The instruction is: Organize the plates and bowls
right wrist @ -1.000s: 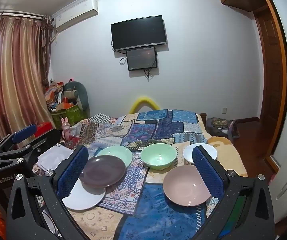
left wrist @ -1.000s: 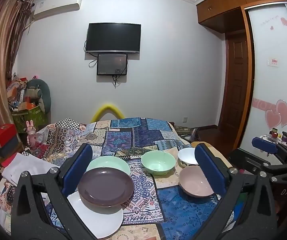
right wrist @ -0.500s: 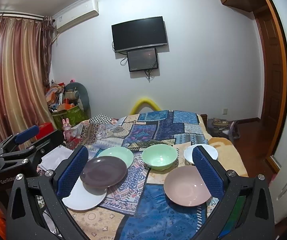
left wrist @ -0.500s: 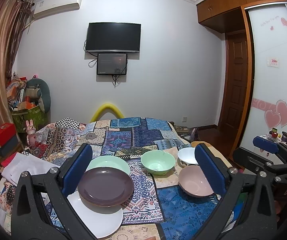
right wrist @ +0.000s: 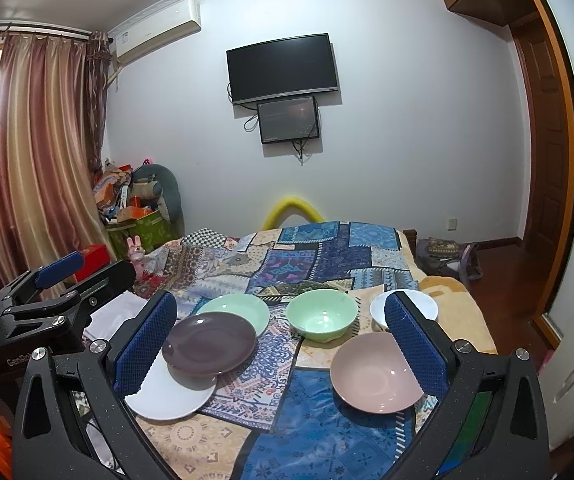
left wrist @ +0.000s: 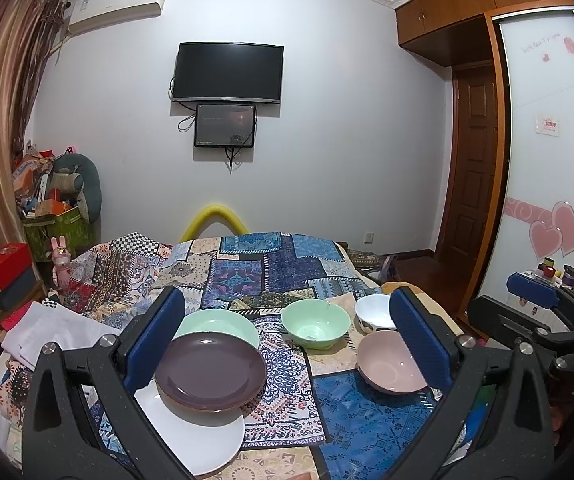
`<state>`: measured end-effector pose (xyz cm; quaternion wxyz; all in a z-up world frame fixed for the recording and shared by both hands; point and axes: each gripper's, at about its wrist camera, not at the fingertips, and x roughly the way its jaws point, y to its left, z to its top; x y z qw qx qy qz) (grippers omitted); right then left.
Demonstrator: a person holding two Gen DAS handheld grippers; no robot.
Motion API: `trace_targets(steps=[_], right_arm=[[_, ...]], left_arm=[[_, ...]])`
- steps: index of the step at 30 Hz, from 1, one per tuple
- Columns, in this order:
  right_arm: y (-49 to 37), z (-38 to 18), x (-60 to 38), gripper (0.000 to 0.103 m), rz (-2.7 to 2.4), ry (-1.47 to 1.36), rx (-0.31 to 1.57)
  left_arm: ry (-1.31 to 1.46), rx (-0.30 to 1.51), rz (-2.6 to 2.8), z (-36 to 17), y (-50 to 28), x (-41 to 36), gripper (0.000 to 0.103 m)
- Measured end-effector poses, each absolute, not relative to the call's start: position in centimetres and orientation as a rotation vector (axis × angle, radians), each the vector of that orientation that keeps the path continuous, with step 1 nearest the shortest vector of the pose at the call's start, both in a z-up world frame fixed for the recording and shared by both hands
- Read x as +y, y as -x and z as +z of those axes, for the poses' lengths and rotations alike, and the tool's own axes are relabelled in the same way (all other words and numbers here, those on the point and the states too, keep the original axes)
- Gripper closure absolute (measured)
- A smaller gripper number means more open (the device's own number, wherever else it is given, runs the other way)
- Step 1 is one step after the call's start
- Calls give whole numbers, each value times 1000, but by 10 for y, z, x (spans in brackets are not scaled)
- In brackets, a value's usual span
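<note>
On the patchwork bedspread [left wrist: 271,276] [right wrist: 319,432] lie three overlapping plates: a white plate [left wrist: 199,440] [right wrist: 167,396] in front, a purple plate [left wrist: 209,376] [right wrist: 209,340] on it, a mint green plate [left wrist: 223,326] [right wrist: 243,310] behind. To their right stand a mint green bowl [left wrist: 314,328] [right wrist: 322,318], a white bowl [left wrist: 373,312] [right wrist: 427,308] and a pink bowl [left wrist: 387,364] [right wrist: 375,374]. My left gripper [left wrist: 287,344] is open, held above and short of the dishes. My right gripper [right wrist: 281,340] is open too, with nothing between its fingers. Each gripper appears at the edge of the other's view.
A folded white cloth [left wrist: 51,328] lies on the bed's left side. Boxes and a cluttered pile [left wrist: 47,216] stand by the curtain at left. A wooden door [left wrist: 471,168] and wardrobe are at right. A yellow foam arch [left wrist: 217,216] rises behind the bed.
Both grippers have shifted only slightly, and the dishes have not moved.
</note>
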<state>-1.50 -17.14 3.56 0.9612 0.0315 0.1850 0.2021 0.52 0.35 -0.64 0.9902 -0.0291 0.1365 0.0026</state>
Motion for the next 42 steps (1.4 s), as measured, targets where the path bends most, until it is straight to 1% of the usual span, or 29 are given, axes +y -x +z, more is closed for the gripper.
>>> trace_targets(steps=[42], right_arm=[[12, 30, -165, 0, 422, -60, 389]], left_arm=[[59, 301, 8, -7, -14, 3, 0]])
